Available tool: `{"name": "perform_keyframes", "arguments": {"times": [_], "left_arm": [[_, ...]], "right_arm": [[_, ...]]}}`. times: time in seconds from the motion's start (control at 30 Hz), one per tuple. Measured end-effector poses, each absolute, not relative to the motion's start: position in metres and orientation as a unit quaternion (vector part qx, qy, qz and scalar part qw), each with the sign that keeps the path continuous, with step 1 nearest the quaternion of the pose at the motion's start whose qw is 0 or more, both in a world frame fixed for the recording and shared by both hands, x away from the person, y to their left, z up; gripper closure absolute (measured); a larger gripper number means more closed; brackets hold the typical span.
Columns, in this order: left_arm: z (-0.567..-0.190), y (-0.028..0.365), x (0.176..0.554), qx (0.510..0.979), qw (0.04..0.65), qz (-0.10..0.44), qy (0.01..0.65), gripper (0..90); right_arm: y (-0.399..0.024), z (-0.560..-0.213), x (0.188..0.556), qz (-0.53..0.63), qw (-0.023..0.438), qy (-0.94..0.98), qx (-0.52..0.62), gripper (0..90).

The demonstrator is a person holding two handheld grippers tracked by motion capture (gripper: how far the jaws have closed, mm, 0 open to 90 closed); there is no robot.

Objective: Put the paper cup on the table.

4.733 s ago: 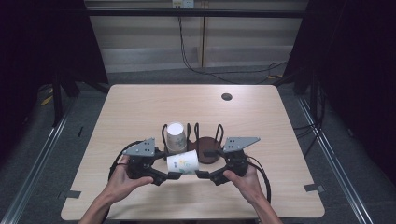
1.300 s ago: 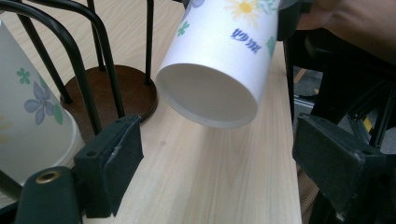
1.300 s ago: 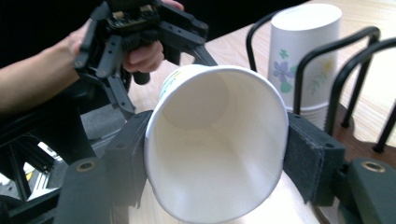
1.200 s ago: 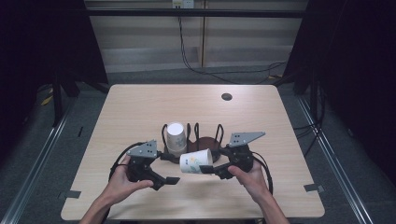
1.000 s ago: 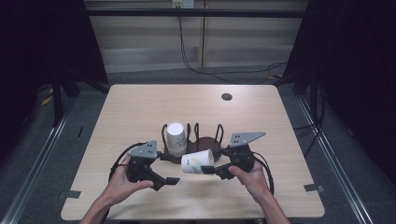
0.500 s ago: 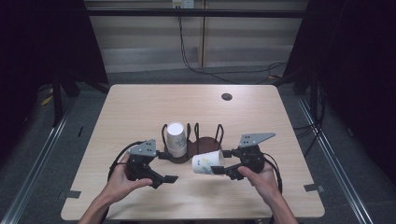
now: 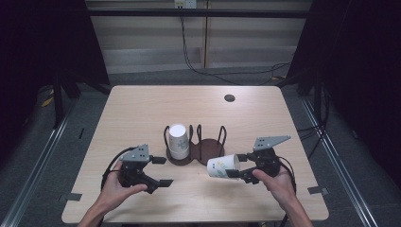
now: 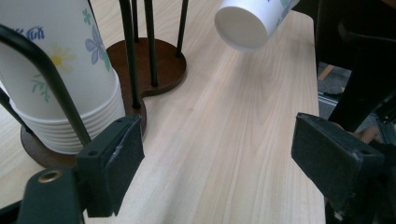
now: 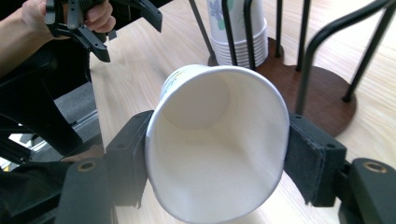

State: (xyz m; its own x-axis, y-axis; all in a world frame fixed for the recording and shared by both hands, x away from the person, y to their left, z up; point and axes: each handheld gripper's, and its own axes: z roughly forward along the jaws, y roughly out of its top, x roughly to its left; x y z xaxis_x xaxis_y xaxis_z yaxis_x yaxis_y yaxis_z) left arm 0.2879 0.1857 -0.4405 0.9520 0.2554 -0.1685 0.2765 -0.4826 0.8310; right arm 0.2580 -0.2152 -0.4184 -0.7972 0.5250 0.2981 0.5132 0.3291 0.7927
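Observation:
A brown cup holder (image 7: 208, 155) with black wire posts stands mid-table. Its left slot holds an upturned stack of flowered paper cups (image 7: 178, 141), close on the left in the left gripper view (image 8: 60, 84). My right gripper (image 7: 236, 166) is shut on a single paper cup (image 7: 223, 166) lying sideways above the table, right of the holder. That cup's mouth (image 9: 219, 140) faces the right gripper's camera, a pad on each side. My left gripper (image 7: 162, 171) hovers left of the holder, open with nothing between its jaws, which have just been closing slightly. The held cup's base (image 8: 245, 25) shows ahead of it.
A small dark round hole (image 7: 230, 98) sits in the tabletop near the far right. Bare wood (image 7: 142, 113) lies behind and in front of the holder. The holder's right slot (image 9: 322, 93) is bare. Cables (image 7: 213, 73) run on the floor beyond the table.
The right gripper has carried the single cup to the right, away from the left gripper, which earlier also touched it. The left hand stayed put.

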Motion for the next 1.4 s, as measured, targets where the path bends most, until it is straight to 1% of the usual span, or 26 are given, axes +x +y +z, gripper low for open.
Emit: {"name": "perform_keyframes", "arguments": {"times": [0.1,0.23,0.37,0.6,0.83,1.03,1.13,1.23,1.4], "left_arm": [[-0.441,0.186,0.288,0.859,0.487,-0.009,0.159,17.1],[-0.440,0.188,0.288,0.857,0.490,-0.005,0.160,17.0],[-0.441,0.189,0.289,0.858,0.487,-0.005,0.162,17.0],[-0.442,0.191,0.289,0.858,0.487,0.000,0.164,17.0],[-0.442,0.191,0.289,0.859,0.486,0.003,0.160,17.7],[-0.442,0.190,0.288,0.859,0.486,0.005,0.160,18.5],[-0.442,0.190,0.288,0.861,0.484,0.004,0.155,19.3],[-0.442,0.190,0.289,0.861,0.484,0.004,0.156,19.4],[-0.440,0.191,0.289,0.860,0.487,0.003,0.153,19.3]], "right_arm": [[-0.223,-0.411,0.257,0.482,0.015,0.815,0.321,30.6],[-0.236,-0.404,0.255,0.477,0.039,0.810,0.338,30.6],[-0.244,-0.404,0.258,0.452,0.049,0.816,0.356,30.6],[-0.249,-0.413,0.272,0.408,0.045,0.819,0.401,31.5],[-0.253,-0.406,0.283,0.385,0.053,0.819,0.422,31.5],[-0.247,-0.406,0.295,0.352,0.046,0.835,0.420,31.0],[-0.245,-0.403,0.302,0.354,0.041,0.833,0.424,31.0],[-0.242,-0.401,0.309,0.326,0.052,0.843,0.425,31.0],[-0.240,-0.400,0.325,0.295,0.049,0.850,0.434,31.1]]}}
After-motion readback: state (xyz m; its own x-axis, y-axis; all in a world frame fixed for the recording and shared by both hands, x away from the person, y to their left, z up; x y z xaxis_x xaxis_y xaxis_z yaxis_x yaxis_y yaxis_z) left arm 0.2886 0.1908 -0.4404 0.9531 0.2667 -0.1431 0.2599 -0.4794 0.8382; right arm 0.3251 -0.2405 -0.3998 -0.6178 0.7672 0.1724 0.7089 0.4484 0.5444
